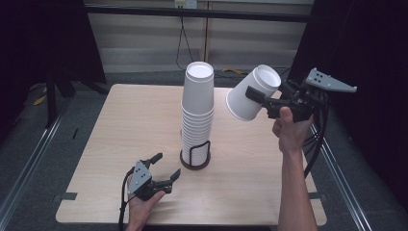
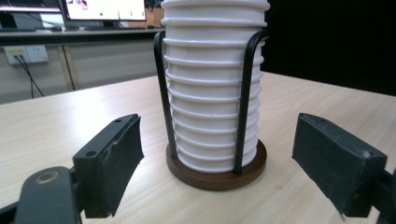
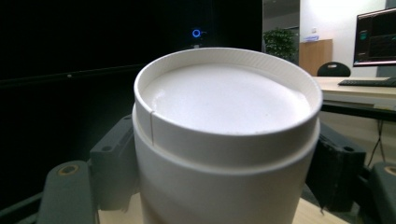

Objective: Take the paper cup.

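A tall stack of white paper cups point(image 1: 197, 108) stands upside down in a black wire holder on a round brown base point(image 1: 195, 163) at the middle of the table. My left gripper point(image 1: 167, 165) rests low on the table in front and to the left of the holder, open, nothing between its pads. In the left gripper view the stack point(image 2: 212, 84) and base point(image 2: 217, 175) stand just beyond the open left gripper point(image 2: 219, 140). My right gripper point(image 1: 260, 100) is raised to the right of the stack's top, shut on a single white paper cup point(image 1: 252, 94) that is tilted. In the right gripper view the cup's bottom point(image 3: 224, 121) faces the camera between the pads point(image 3: 116, 158).
The light wooden table point(image 1: 125, 125) has bare room left and right of the holder. Beyond its far edge are a grey floor, a wall with a hanging cable point(image 1: 182, 43), and dark curtains at both sides. Metal rails point(image 1: 29, 159) run along the floor at the left.
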